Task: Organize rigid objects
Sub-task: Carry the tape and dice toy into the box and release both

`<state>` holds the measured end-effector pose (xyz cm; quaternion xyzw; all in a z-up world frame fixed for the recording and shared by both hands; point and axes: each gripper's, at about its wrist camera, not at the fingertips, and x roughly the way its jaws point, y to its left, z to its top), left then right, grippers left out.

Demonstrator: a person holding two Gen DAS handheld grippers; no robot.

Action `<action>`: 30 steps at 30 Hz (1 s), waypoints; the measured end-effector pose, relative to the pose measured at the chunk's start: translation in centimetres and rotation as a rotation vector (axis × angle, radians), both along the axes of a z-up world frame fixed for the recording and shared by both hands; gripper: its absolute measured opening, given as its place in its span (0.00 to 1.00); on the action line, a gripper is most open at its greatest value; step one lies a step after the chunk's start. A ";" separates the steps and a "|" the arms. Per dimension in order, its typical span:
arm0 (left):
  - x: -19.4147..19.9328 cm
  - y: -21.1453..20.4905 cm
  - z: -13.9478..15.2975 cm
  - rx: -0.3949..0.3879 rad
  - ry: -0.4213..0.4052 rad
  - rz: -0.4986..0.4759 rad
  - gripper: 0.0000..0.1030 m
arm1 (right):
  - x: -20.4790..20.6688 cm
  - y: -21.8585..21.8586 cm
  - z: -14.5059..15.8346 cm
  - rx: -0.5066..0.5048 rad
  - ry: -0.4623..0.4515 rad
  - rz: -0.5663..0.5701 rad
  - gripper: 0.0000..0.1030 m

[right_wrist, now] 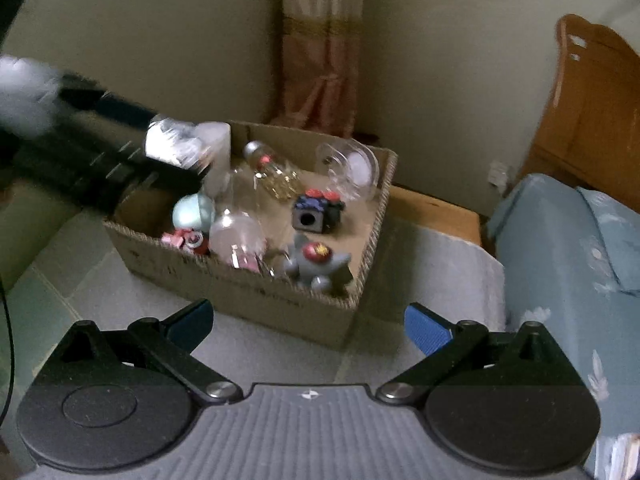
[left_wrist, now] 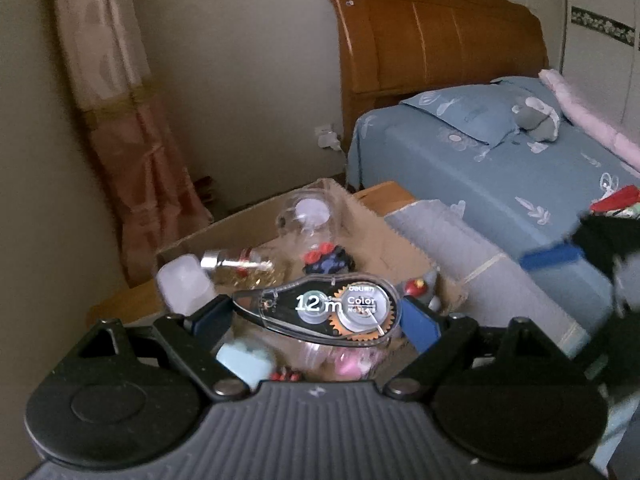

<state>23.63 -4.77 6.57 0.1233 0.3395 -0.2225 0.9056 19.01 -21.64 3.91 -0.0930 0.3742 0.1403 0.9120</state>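
A clear-and-black correction tape dispenser [left_wrist: 320,312] lies crosswise between the blue pads of my left gripper [left_wrist: 316,316], which is shut on it above the cardboard box [left_wrist: 380,232]. In the right wrist view that gripper shows blurred over the box's left corner, with the dispenser [right_wrist: 172,144] in it. The box [right_wrist: 280,300] holds a clear jar [right_wrist: 352,168], a glass bottle [right_wrist: 272,172], a black cube toy [right_wrist: 316,210], a grey toy figure [right_wrist: 316,260] and a teal round piece [right_wrist: 192,210]. My right gripper [right_wrist: 310,326] stands open and empty in front of the box's near wall.
The box rests on a grey cloth-covered surface [right_wrist: 420,264]. A bed with a blue sheet [left_wrist: 500,160] and a wooden headboard [left_wrist: 432,40] stands to the right. A curtain [left_wrist: 120,120] hangs by the wall behind, and a low wooden stand [right_wrist: 436,212] sits past the box.
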 end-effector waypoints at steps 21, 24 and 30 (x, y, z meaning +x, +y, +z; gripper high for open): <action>6.5 -6.3 -3.9 0.029 0.132 -0.014 0.87 | -4.1 -0.4 -0.8 0.063 0.009 -0.204 1.00; 7.0 -6.4 -4.2 0.018 0.165 0.003 0.89 | -4.2 -0.6 -0.6 0.078 0.003 -0.210 1.00; 6.8 -5.8 -3.5 -0.014 0.182 0.026 0.92 | -4.4 -0.6 -0.4 0.095 0.003 -0.210 1.00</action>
